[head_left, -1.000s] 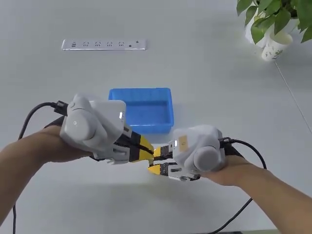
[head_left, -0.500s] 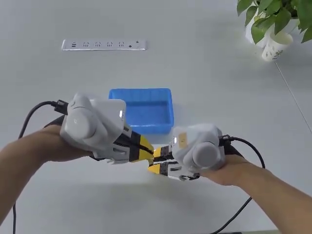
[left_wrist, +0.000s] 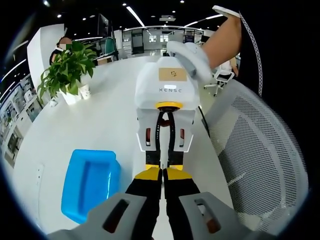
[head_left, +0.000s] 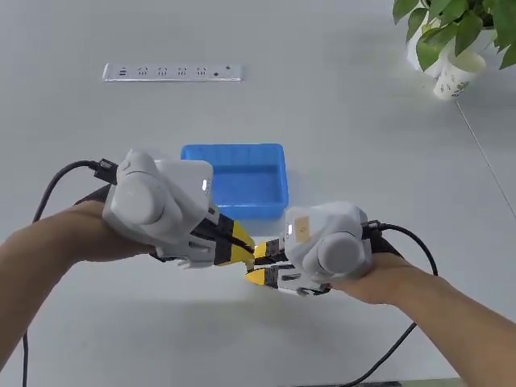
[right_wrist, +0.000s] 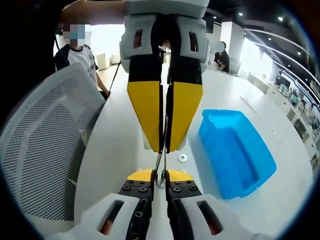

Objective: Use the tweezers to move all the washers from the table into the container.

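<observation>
My two grippers meet tip to tip just in front of the blue container [head_left: 234, 181], low over the white table [head_left: 347, 121]. The left gripper [head_left: 242, 246] comes from the left and the right gripper [head_left: 260, 263] from the right. In the right gripper view, thin metal tweezers [right_wrist: 162, 160] run from between the left gripper's shut yellow fingers [right_wrist: 145, 115] down into my right gripper [right_wrist: 155, 177], which is shut on their end. One small washer [right_wrist: 183, 157] lies on the table between the jaws and the container [right_wrist: 235, 150].
A white power strip [head_left: 172, 73] lies at the far side of the table and a potted plant [head_left: 451, 32] stands at the far right corner. A mesh office chair [left_wrist: 260, 165] stands by the table's near edge. Cables trail from both grippers.
The left gripper's body has shifted slightly up and to the right. The jaws stay tip to tip in the same spot.
</observation>
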The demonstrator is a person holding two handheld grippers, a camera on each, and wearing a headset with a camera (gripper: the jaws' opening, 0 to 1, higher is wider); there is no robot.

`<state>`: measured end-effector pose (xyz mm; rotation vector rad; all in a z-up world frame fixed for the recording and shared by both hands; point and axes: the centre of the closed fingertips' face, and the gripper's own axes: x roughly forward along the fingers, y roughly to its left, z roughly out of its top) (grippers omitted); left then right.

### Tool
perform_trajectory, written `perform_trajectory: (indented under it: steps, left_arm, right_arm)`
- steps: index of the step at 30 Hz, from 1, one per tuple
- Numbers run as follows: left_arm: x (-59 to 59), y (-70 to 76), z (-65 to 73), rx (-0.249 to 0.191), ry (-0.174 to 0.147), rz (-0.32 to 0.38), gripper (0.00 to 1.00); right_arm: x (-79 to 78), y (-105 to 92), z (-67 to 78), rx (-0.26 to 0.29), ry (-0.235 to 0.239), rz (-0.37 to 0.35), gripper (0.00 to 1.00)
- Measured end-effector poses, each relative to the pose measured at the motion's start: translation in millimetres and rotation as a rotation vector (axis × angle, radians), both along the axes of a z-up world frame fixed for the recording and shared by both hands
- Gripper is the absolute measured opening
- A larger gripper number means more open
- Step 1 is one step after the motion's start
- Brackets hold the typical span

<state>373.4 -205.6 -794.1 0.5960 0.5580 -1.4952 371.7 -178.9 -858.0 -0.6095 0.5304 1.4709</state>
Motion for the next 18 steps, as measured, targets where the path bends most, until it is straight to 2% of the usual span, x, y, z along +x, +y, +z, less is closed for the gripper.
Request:
perform_trajectory:
  steps: [10, 18]
  left_arm:
    - [-1.8, 0.0, 4.0, 0.006, -0.001, -0.007, 0.04]
    - [-1.3, 0.6, 11.7, 0.008, -0.006, -0.01, 0.04]
  right_arm:
    - [-1.6, -0.6, 3.2, 0.003, 0.001, 0.0, 0.09]
    - [-0.4, 0.2, 11.0, 0.009, -0.004, 0.008, 0.09]
